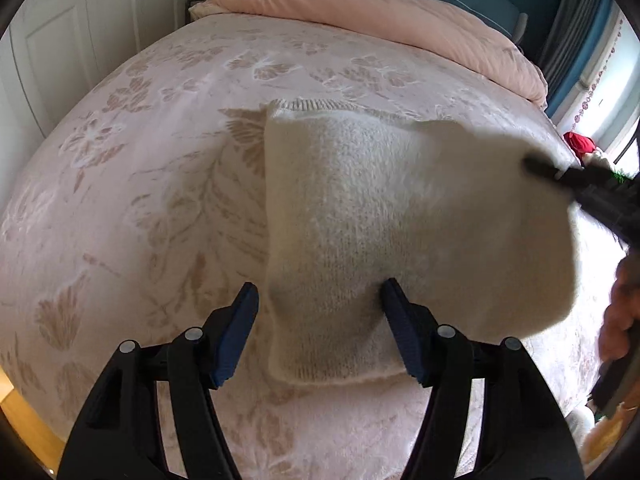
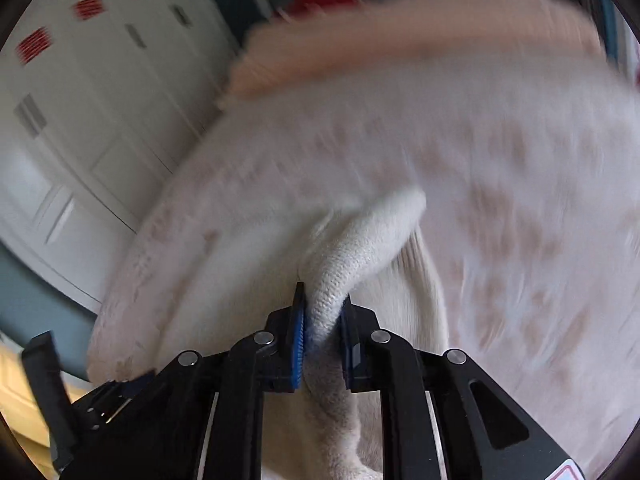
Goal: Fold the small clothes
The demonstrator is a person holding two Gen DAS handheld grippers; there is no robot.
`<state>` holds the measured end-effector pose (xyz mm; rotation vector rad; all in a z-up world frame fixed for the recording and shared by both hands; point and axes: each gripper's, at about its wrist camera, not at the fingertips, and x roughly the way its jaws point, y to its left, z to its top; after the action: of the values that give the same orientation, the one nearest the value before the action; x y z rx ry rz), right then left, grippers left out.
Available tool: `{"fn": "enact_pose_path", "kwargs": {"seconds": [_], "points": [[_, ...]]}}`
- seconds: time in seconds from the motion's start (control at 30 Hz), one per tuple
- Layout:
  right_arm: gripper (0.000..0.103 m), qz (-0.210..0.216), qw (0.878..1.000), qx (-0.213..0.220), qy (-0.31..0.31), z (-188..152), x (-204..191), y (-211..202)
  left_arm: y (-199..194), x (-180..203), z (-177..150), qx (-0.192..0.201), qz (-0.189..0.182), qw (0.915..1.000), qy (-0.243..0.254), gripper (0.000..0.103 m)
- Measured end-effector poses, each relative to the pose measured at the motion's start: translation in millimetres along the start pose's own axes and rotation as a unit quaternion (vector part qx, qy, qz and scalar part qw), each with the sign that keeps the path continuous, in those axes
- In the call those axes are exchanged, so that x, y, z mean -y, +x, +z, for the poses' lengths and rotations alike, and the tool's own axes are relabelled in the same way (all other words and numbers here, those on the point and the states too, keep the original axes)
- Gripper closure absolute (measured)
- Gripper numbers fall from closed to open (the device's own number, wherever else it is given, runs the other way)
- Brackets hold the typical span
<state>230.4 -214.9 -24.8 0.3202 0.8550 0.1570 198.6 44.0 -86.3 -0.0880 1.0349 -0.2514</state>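
While spread wide over near edge of cream knit garment, left gripper grips nothing. Right gripper clamped on garment fold, lifting right side off floral bedspread. Beyond, pink duvet bunched at headboard end.

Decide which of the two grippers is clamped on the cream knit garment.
The right gripper: its blue pads pinch a fold of the cream knit garment. The left gripper stands open, with the garment's corner between its fingers but not pressed.
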Motion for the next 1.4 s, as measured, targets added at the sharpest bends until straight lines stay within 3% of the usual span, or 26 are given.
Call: {"fn": "enact_pose_path", "kwargs": {"seconds": [0.07,0.1,0.13,0.33,0.4,0.47,0.5,0.67,0.73,0.83,1.0,1.2,1.4], "points": [[0.088,-0.026,0.999,-0.018,-0.006,-6,9,19,5,0,0,-0.003,-0.001,1.0000,-0.003,0.039],[0.085,-0.055,0.995,-0.082,-0.003,-21,25,56,9,1,-1,-0.009,-0.002,0.9999,-0.005,0.037],[0.084,-0.059,0.993,-0.104,0.006,-30,33,69,12,1,0,-0.014,-0.004,0.9999,-0.007,0.037],[0.082,-0.023,0.999,0.010,0.037,-38,19,-18,3,10,-6,-0.004,0.016,0.9998,0.012,0.037],[0.082,-0.031,0.999,-0.006,0.031,-59,15,-20,0,13,-9,-0.005,0.023,0.9996,0.013,0.037],[0.080,-0.074,0.995,-0.060,0.004,-81,20,8,-4,20,-13,-0.004,0.025,0.9995,0.018,0.037],[0.072,-0.093,0.993,-0.075,-0.010,-92,25,19,-7,25,-16,-0.003,0.028,0.9994,0.022,0.037],[0.072,-0.051,0.998,-0.021,0.037,-97,13,-36,-31,38,-32,0.032,0.043,0.9975,0.045,0.022],[0.066,-0.078,0.997,-0.002,0.015,-110,2,-57,-38,41,-38,0.047,0.053,0.9964,0.047,0.015],[0.052,-0.124,0.992,0.015,0.006,-133,2,-72,-45,44,-53,0.053,0.055,0.9959,0.050,0.015],[0.043,-0.180,0.983,0.014,0.020,-170,13,-78,-53,42,-79,0.084,0.070,0.9932,0.040,0.015],[0.038,-0.207,0.978,0.015,0.022,-206,20,-79,-43,36,-110,0.075,0.086,0.9926,0.042,0.013],[0.037,-0.201,0.980,0.011,0.014,-225,13,-78,-42,35,-135,0.079,0.098,0.9910,0.047,0.010]]}}
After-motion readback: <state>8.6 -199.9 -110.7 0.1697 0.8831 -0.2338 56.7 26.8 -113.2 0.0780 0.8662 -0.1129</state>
